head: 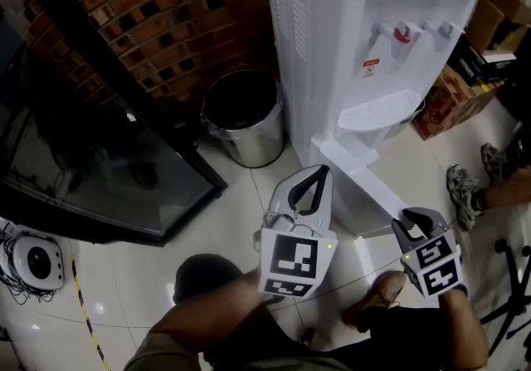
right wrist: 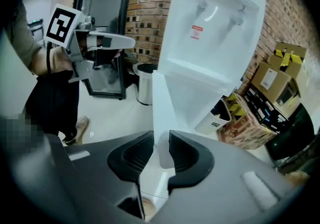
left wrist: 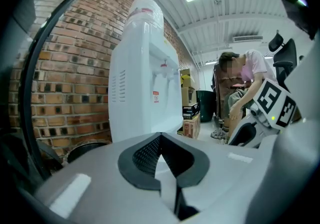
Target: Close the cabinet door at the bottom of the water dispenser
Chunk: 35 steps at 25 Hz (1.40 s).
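The white water dispenser (head: 365, 29) stands against a brick wall. Its bottom cabinet door (head: 365, 174) hangs open and swings out toward me. In the right gripper view the door's free edge (right wrist: 160, 107) runs between the two pads, and my right gripper (right wrist: 161, 140) is closed on it. The head view shows that gripper (head: 417, 218) at the door's outer end. My left gripper (head: 319, 170) is shut and empty, hovering just left of the door near the dispenser's base. Seen from the left gripper (left wrist: 159, 137), the dispenser (left wrist: 145, 67) is ahead.
A steel bin (head: 245, 116) stands left of the dispenser. Cardboard boxes (head: 452, 95) and a small white bin (right wrist: 217, 118) are to its right. A dark glass-fronted cabinet (head: 99, 162) fills the left. Another person's shoes (head: 465, 191) and a tripod leg (head: 514, 278) are at the right.
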Each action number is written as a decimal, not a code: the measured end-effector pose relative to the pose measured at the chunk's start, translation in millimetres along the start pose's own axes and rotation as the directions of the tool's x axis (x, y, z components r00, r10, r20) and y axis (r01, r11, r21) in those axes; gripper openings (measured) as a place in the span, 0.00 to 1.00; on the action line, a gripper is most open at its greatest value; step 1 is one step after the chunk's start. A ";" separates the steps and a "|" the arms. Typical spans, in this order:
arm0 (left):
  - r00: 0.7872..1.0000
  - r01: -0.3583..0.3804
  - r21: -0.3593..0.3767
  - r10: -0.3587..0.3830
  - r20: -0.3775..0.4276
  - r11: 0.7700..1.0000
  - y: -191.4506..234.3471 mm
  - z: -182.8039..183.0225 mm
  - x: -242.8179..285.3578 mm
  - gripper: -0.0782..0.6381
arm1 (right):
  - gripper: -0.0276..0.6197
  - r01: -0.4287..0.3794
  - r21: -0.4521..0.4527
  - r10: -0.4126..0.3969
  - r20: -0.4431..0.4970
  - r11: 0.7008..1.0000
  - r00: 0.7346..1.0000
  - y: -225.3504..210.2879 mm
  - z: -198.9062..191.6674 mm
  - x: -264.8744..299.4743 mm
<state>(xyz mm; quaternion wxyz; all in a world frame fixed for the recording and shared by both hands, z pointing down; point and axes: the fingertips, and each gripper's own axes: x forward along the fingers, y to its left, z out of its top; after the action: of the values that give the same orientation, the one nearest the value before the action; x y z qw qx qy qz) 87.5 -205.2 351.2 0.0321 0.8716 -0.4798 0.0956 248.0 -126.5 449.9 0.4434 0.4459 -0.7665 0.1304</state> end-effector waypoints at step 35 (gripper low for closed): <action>0.996 -0.088 -0.025 0.089 0.015 0.996 35.6 27.1 16.5 0.11 | 0.07 0.194 0.325 -0.284 0.258 0.925 0.923 -154.8 85.5 67.5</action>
<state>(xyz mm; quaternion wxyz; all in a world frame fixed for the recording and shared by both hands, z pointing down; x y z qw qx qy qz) 69.7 -242.1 326.6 0.0344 0.8498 -0.5193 0.0839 309.5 -303.8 424.4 0.2634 0.6125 -0.7360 0.1179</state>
